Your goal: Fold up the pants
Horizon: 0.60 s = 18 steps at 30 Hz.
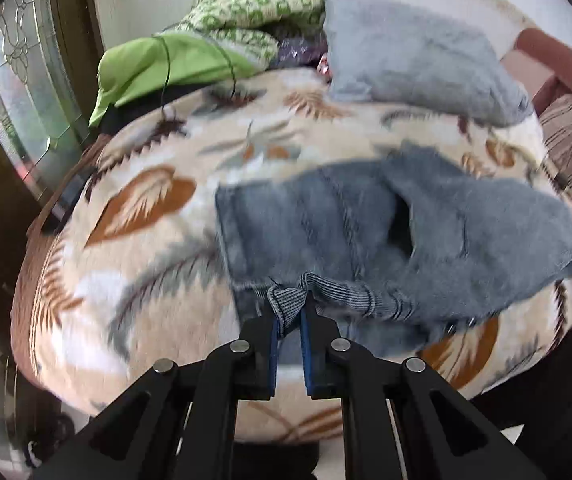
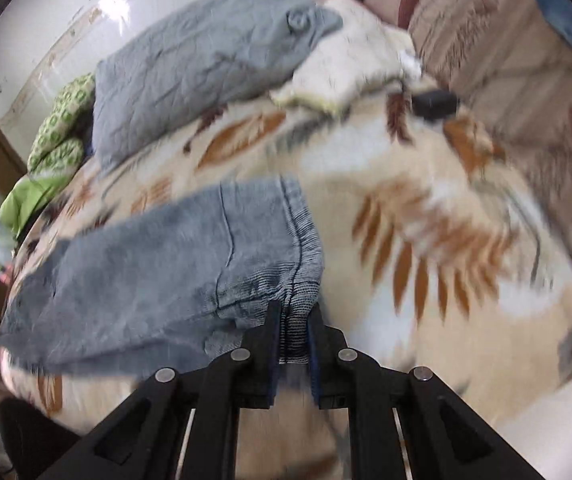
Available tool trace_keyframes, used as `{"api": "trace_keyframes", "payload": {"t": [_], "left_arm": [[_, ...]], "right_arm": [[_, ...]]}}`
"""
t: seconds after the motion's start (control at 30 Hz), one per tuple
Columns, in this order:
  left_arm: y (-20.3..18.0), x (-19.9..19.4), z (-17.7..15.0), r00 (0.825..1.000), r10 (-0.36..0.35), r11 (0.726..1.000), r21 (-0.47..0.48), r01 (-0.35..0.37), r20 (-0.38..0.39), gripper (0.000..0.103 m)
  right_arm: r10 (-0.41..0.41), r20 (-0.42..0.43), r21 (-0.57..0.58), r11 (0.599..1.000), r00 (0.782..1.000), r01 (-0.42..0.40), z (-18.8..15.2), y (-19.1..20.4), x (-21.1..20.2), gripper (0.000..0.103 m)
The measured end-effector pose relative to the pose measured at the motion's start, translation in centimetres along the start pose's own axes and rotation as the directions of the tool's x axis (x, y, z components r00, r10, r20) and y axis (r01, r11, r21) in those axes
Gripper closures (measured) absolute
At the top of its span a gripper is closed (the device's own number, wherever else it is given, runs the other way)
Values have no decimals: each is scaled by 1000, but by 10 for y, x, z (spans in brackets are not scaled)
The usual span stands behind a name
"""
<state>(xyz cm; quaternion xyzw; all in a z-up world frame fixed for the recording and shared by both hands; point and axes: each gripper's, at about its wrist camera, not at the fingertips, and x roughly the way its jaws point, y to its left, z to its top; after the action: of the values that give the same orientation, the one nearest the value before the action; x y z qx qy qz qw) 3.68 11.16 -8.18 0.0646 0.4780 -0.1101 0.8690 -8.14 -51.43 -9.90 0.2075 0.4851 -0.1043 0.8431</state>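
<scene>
Grey-blue denim pants [image 1: 366, 216] lie partly lifted over a leaf-patterned blanket [image 1: 137, 208] on a bed. My left gripper [image 1: 290, 304] is shut on the ribbed waistband [image 1: 338, 286] of the pants near the frame's lower middle. In the right wrist view the same pants [image 2: 157, 272] stretch off to the left, and my right gripper [image 2: 294, 316] is shut on the ribbed band [image 2: 296, 332] at their near right corner. Both views are blurred by motion. The lower part of the pants under the raised fabric is hidden.
A grey pillow [image 1: 414, 56] and green patterned cushions [image 1: 245, 8] lie at the head of the bed, with a bright green cloth [image 1: 153, 68] beside them. A small black object [image 2: 434, 104] rests on the blanket [image 2: 426, 320]. A glass door [image 1: 17, 92] stands at left.
</scene>
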Motion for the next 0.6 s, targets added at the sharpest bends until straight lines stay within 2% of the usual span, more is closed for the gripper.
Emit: {"api": "trace_keyframes", "payload": {"t": [0.13,0.2,0.27,0.3,0.33,0.37,0.4,0.43,0.5,0.6], "left_arm": [[8,6,-11,997,50,998,-31,-52,-62,88],[11,-2,-17,994,91,995,-35,-93,-58,88],[15,-15,-21,986,166,985,-38,-167,-27,85],[16,-25,-21,979,204,978,-45,-204,-4,79],[17,-32,-22,974,227,973,-55,-226,13,67],[17,-39,-21,966,256,965,-68,-253,32,60],[17,-47,-19,956,289,955,-84,-284,55,47],[16,-54,-15,942,326,943,-96,-318,81,40],[9,-64,-7,919,374,926,-104,-362,128,34],[-2,-63,7,903,401,916,-100,-389,153,30]], "right_arm": [[62,-44,60,996,997,-60,-17,-12,0,86],[65,-39,60,996,997,-63,-16,-14,-7,86],[70,-33,43,997,997,-69,-16,-16,-19,86],[73,-18,35,997,997,-72,-16,-17,-24,86],[74,7,33,997,997,-74,-17,-18,-32,86],[75,33,36,996,997,-76,-18,-20,-40,86],[77,57,41,996,995,-79,-17,-21,-47,86],[81,79,51,995,994,-85,-15,-23,-52,86],[82,100,59,994,992,-88,-7,-21,-58,86],[65,99,41,997,993,-70,8,-7,-60,86]]}}
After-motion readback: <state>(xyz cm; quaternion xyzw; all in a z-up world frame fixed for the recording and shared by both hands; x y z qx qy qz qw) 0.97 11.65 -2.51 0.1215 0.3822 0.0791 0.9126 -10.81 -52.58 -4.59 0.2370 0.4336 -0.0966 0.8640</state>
